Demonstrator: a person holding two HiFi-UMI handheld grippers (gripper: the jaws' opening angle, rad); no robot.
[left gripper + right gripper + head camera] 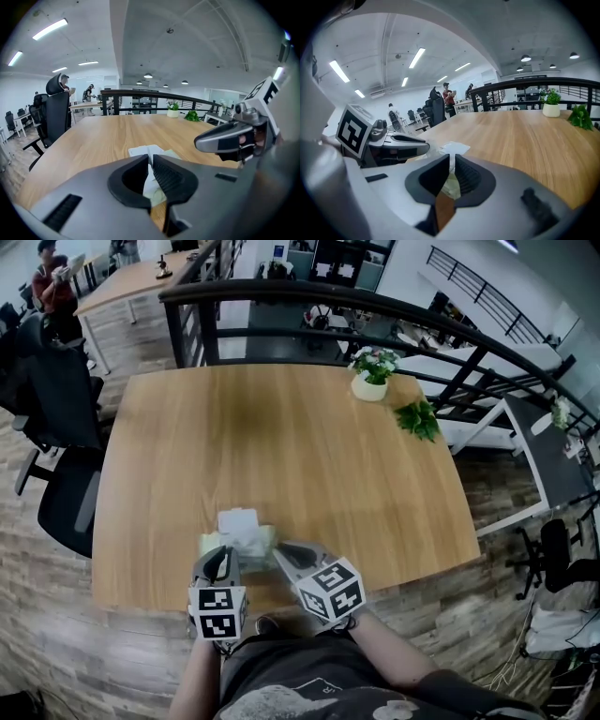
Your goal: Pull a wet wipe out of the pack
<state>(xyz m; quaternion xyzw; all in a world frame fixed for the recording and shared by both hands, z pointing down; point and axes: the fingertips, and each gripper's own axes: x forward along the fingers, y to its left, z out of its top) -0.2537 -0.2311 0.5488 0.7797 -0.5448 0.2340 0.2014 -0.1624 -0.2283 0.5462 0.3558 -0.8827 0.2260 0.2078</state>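
Note:
The wipe pack point(253, 538), pale green with its white flap point(237, 519) lifted, lies on the wooden table point(281, 446) near the front edge. My left gripper point(221, 555) is at the pack's near left corner. In the left gripper view point(150, 162) its jaws stand almost together, with white material from the pack point(151, 182) pinched in the slit. My right gripper point(280, 550) is at the pack's right edge. In the right gripper view point(451, 162) its jaws are nearly closed above the pack point(453, 148). I cannot tell whether it touches.
A white pot with flowers point(370, 382) and a green sprig point(418, 418) sit at the table's far right. A black railing point(309, 298) runs behind the table. Office chairs point(64, 504) stand to the left. People sit at a far desk point(131, 282).

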